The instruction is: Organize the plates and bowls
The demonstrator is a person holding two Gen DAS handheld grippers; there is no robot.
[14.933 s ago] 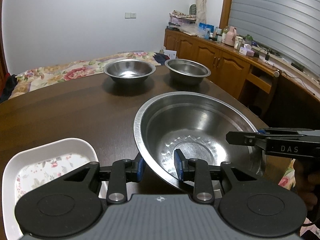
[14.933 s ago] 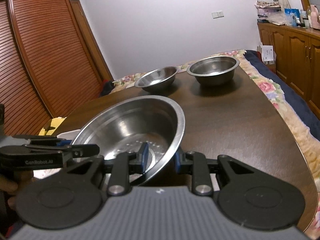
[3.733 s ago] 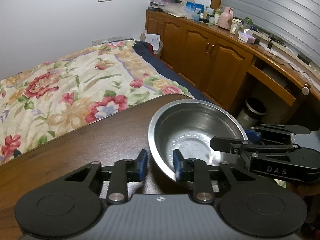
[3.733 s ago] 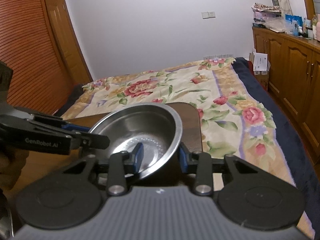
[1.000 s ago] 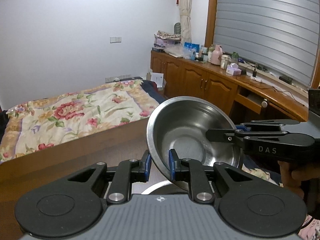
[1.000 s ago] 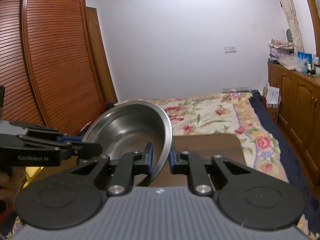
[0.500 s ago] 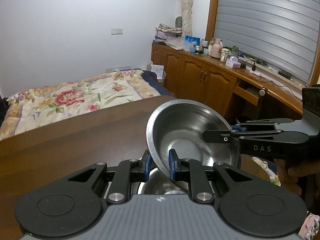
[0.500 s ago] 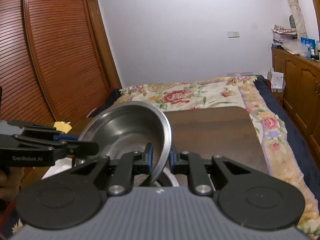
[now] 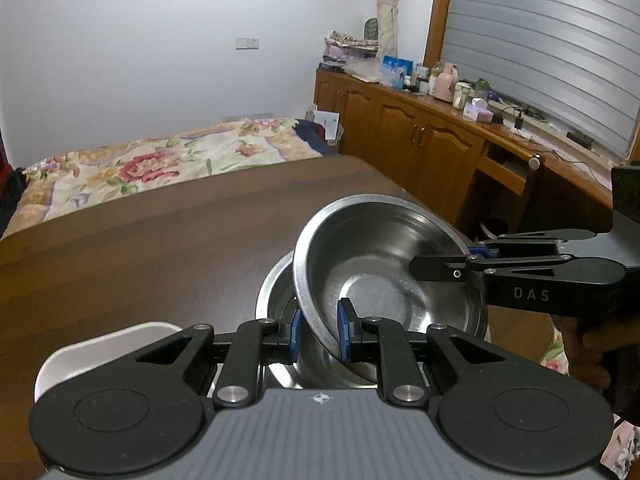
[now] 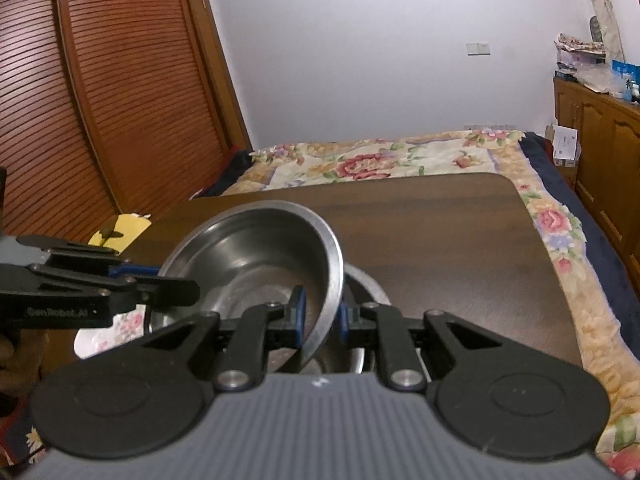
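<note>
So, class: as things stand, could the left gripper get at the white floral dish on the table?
Probably not: the left gripper is shut on the steel bowl, though the white dish lies close beside it.

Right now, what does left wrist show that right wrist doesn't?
Only left wrist: the shuttered window and the cluttered cabinet top in full. Only right wrist: the louvered wardrobe doors and the floral pattern inside the white dish. Both: the steel bowl clamped at opposite rims by the left gripper and right gripper, above a lower bowl, plus the table.
</note>
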